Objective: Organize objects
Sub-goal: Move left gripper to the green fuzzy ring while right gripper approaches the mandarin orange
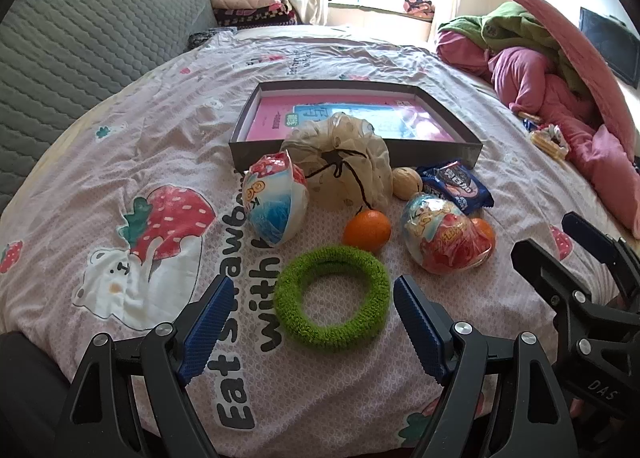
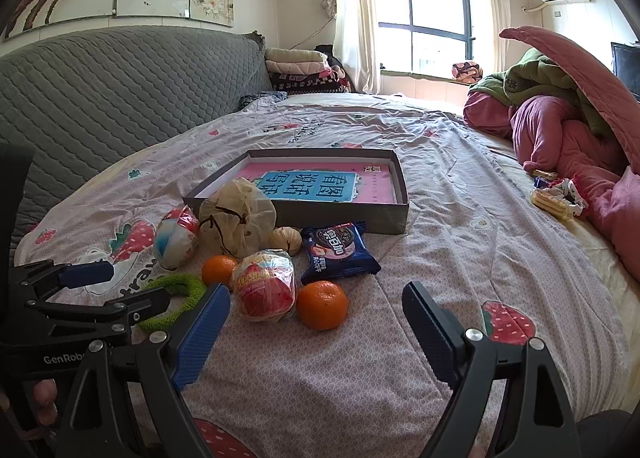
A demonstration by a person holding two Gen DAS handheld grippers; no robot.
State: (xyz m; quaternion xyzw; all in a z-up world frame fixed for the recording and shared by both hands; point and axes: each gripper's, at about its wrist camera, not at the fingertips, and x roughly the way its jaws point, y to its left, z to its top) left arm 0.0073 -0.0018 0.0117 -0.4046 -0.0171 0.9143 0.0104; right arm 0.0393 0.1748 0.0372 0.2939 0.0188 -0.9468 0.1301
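Snacks (image 2: 338, 254) crowd shallow box (image 2: 394, 214), green ring (image 1: 332, 298) between left tongs (image 1: 310, 324) — both tongs (image 2: 316, 324) gaping, empty.

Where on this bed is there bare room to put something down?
Bare bedspread lies right of the blue cookie packet and the box, up to the pink bedding. More lies left of the blue-white egg, over the strawberry print. The cluster around the pouch, oranges and green ring is crowded.

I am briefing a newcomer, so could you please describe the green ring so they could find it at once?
Start at the shallow grey box on the bed; a cluster of snacks lies in front of it. Nearest the left gripper, between its open jaws, lies the green ring, the only fuzzy, hollow, green item there.
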